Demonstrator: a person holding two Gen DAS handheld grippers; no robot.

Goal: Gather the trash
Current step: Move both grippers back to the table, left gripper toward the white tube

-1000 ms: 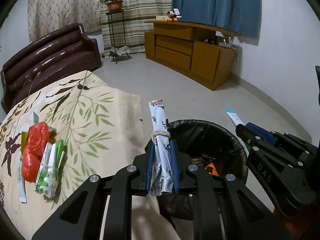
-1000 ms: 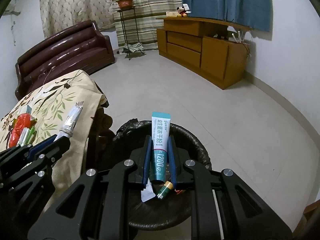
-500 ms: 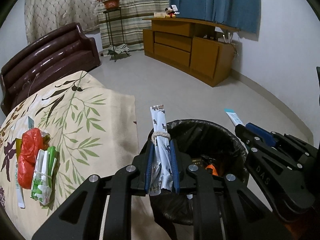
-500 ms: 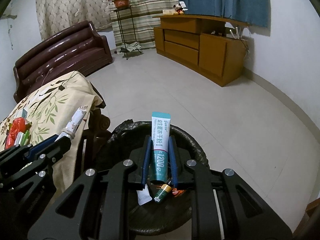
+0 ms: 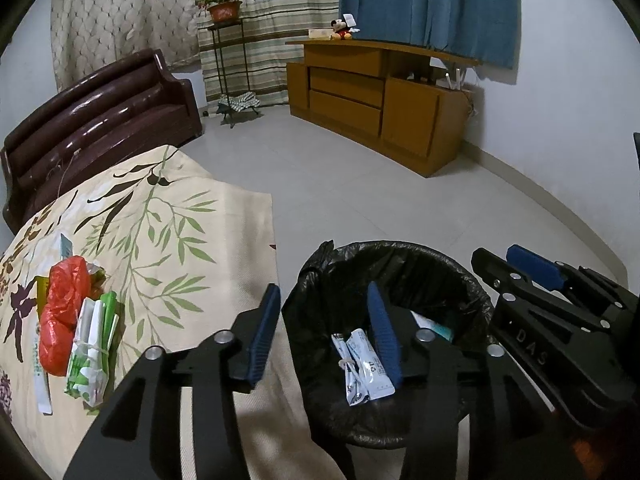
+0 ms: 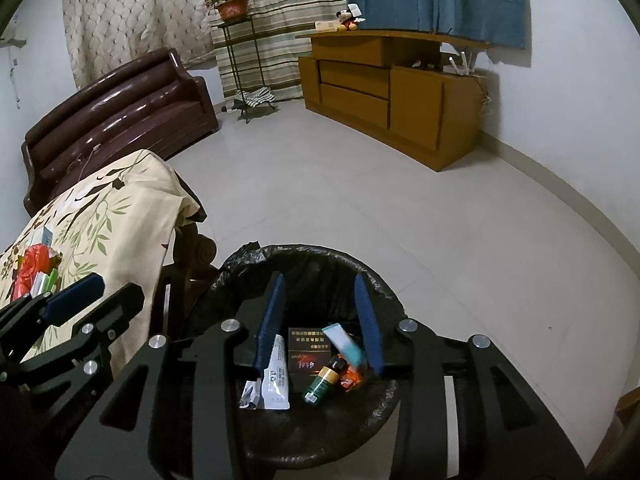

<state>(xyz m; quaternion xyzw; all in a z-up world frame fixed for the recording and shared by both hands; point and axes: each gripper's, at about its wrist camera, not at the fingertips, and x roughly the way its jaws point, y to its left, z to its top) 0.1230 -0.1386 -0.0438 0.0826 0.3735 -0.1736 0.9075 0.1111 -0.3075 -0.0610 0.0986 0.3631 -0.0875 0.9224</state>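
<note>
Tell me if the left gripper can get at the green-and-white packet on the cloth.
Probably yes. The left gripper is open and empty, and the green-and-white packet lies uncovered on the cloth, beside the red bag.

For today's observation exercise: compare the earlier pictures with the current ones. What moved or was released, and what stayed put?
Both grippers have just been opening. The left gripper let go of the tied white wrapper bundle, which now lies in the black-lined bin. The right gripper released the teal tube, which has dropped into the bin too. Nothing sits between either pair of jaws. The red bag and green-white packets on the leaf-print cloth stayed put.
</note>
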